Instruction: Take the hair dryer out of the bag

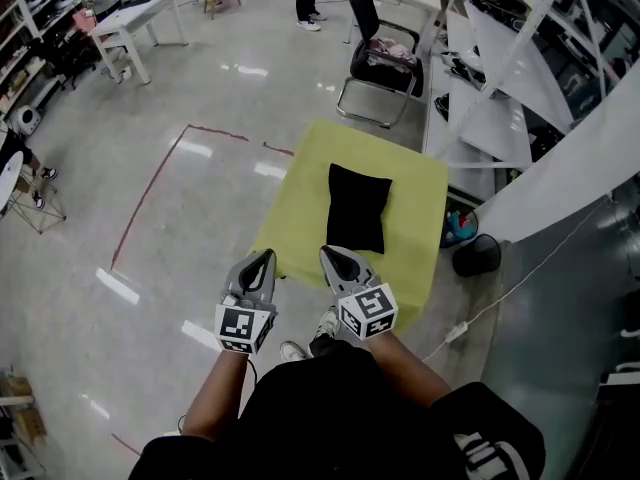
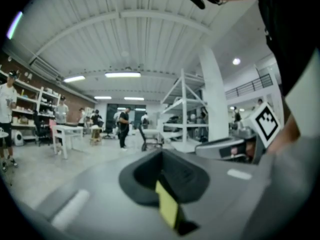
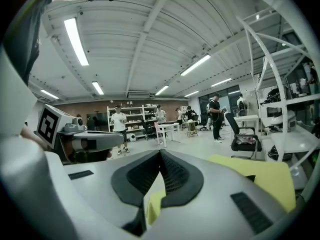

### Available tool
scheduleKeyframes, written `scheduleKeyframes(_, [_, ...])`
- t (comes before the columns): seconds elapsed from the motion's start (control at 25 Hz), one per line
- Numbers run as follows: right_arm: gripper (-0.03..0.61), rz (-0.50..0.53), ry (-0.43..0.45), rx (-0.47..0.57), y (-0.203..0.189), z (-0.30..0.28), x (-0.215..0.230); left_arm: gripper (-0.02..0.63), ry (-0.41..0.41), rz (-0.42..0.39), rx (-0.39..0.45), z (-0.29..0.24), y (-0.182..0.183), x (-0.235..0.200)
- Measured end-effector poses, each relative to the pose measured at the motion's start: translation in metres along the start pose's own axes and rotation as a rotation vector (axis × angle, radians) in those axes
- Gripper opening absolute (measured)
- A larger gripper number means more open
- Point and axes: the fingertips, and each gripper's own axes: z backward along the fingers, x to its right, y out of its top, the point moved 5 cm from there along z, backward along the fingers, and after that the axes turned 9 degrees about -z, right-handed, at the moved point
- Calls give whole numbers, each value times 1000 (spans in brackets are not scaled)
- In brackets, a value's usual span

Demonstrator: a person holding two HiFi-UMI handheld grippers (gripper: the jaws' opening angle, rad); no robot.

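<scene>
A black bag [image 1: 358,206] lies closed on the yellow-green table [image 1: 305,193], about in its middle. No hair dryer shows. My left gripper [image 1: 264,259] hovers at the table's near left edge, jaws shut and empty. My right gripper [image 1: 331,256] hangs over the near edge, just short of the bag's near end, also shut and empty. In the left gripper view the left gripper [image 2: 161,156] has its jaws pressed together, with a sliver of the table [image 2: 167,206] below them. The right gripper [image 3: 161,156] stands the same way in the right gripper view, the table [image 3: 260,176] to its right.
A black office chair [image 1: 382,58] stands beyond the table. White shelving [image 1: 510,78] runs along the right, with a dark round bin [image 1: 476,255] and a white cable [image 1: 500,293] on the floor by the table's right side. Red tape [image 1: 150,193] marks the floor to the left.
</scene>
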Motion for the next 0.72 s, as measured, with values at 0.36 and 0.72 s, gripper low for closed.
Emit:
scheduleKeyframes(0.36, [6,-19,-55,-6,0,-7,60,6,-97,-34,-67,-77,-12,19])
scheduleKeyframes(0.72, [6,-102,-111,-18,-10,-13,128,6,-183,-59,-161,-142,-35,46])
